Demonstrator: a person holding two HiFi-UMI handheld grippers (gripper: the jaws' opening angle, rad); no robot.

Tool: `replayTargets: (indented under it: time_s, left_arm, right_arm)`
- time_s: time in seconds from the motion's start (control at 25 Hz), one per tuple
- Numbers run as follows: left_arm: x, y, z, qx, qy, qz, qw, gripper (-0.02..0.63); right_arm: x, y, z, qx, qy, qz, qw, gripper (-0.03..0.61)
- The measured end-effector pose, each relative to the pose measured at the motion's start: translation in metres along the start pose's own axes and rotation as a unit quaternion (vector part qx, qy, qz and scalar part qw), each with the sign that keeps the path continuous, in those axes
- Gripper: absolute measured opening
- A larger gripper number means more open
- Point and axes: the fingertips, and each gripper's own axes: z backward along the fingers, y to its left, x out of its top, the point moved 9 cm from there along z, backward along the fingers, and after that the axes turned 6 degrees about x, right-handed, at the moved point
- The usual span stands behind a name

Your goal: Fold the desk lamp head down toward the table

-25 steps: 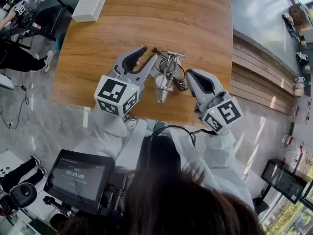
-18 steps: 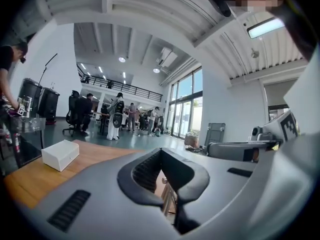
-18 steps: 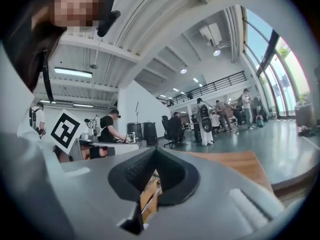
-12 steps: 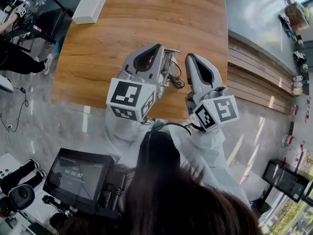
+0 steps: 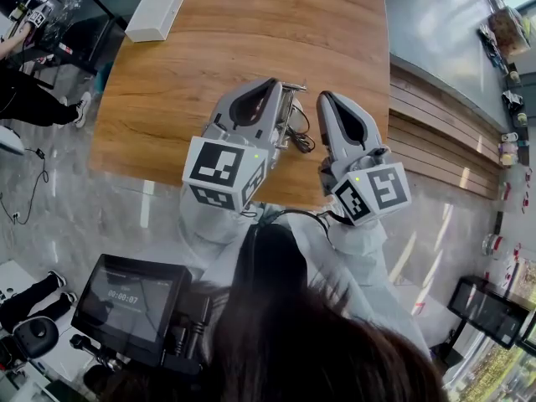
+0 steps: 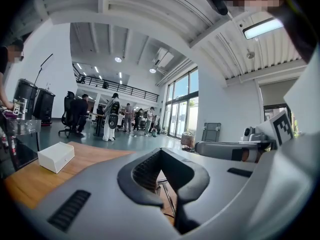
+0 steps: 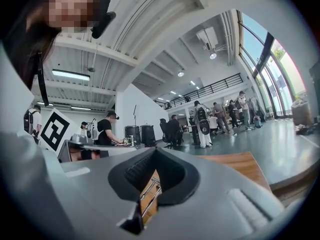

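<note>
I see my left gripper [image 5: 270, 86] and right gripper [image 5: 322, 99], both closed, flanking the lamp [image 5: 291, 117] over the wooden surface [image 5: 251, 23].

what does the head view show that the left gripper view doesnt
Only the head view: the small monitor below the table edge, and the table's whole outline seen from above.

Only the left gripper view: a close look along the left gripper, its jaws shut together on nothing, plus a group of people standing near tall windows and a ceiling light.

Both: the white box on the wooden table, and the lamp's thin metal arms.
</note>
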Motion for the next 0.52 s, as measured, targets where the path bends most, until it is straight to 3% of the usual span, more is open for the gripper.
replayTargets:
  time_s: [0.52]
  left_arm:
    - [0.0001,0.0008,-0.0018,0.000,0.000,-0.001,1.0000,0.002]
  right_arm:
    - [0.0000,0.0021,0.0002,0.005,-0.006,0.003,1.000,0.000]
